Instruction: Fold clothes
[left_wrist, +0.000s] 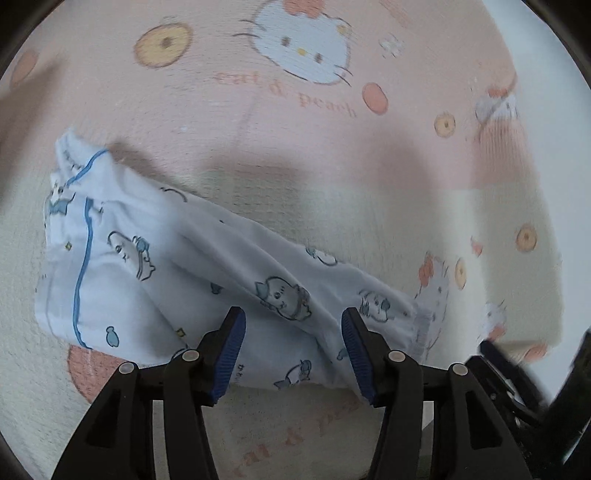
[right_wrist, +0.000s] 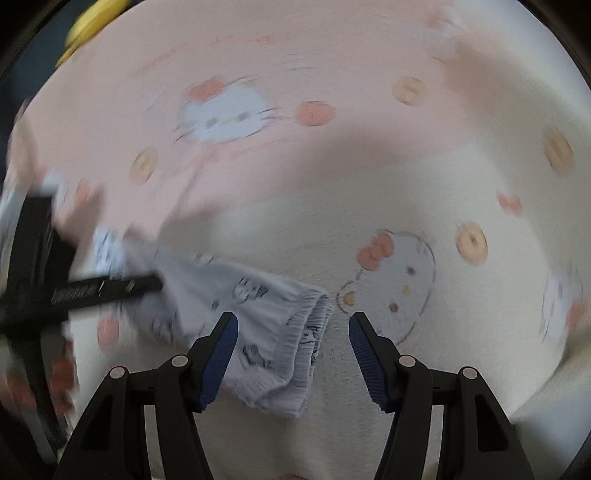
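White printed garment (left_wrist: 192, 266) is lying crumpled on the pink-and-cream blanket (left_wrist: 332, 155). Left gripper (left_wrist: 293, 325) and right gripper (right_wrist: 291, 326) are hovering over it, both spread wide, grasping nothing.

Garments: one white printed piece (left_wrist: 177, 266) with blue piping is seen
Blankets: one pink-and-cream cat-print blanket (left_wrist: 295, 155) is laid under it
Grippers: two are counted, left gripper (left_wrist: 293, 321) and right gripper (right_wrist: 293, 325)

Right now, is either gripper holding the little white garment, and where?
Neither. The left gripper and right gripper are both open over the garment, gripping nothing.
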